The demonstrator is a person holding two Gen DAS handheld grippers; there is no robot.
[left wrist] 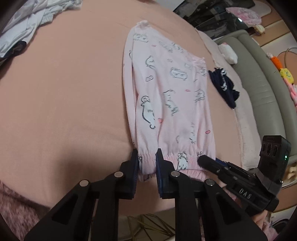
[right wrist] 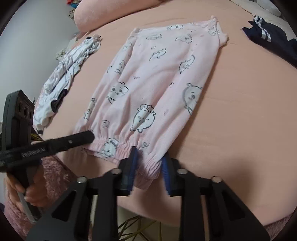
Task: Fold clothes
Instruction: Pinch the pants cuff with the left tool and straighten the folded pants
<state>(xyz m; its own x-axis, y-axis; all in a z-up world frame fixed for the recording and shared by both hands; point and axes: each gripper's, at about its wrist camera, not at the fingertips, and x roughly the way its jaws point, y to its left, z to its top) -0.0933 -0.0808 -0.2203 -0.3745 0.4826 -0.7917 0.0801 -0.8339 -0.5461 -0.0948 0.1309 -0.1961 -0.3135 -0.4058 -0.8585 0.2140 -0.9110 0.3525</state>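
A pink garment printed with white cartoon animals (left wrist: pixel 167 96) lies flat on the peach bed sheet (left wrist: pixel 65 92), its gathered elastic hem toward me. My left gripper (left wrist: pixel 147 166) has the left end of that hem between its two fingers, with a gap still between them. My right gripper (right wrist: pixel 148 165) has the right end of the hem (right wrist: pixel 146 163) between its fingers in the same way. The garment shows in the right wrist view (right wrist: pixel 157 79) too. Each gripper shows in the other's view: the right one (left wrist: pixel 202 159), the left one (right wrist: pixel 89 137).
A crumpled white garment (right wrist: pixel 63 74) lies left of the pink one, also in the left wrist view (left wrist: pixel 27 24). A dark navy garment with white stripes (left wrist: pixel 222 85) lies to the right (right wrist: pixel 272 40). A grey padded bed frame (left wrist: pixel 263 89) and a pink pillow (right wrist: pixel 104 11) border the bed.
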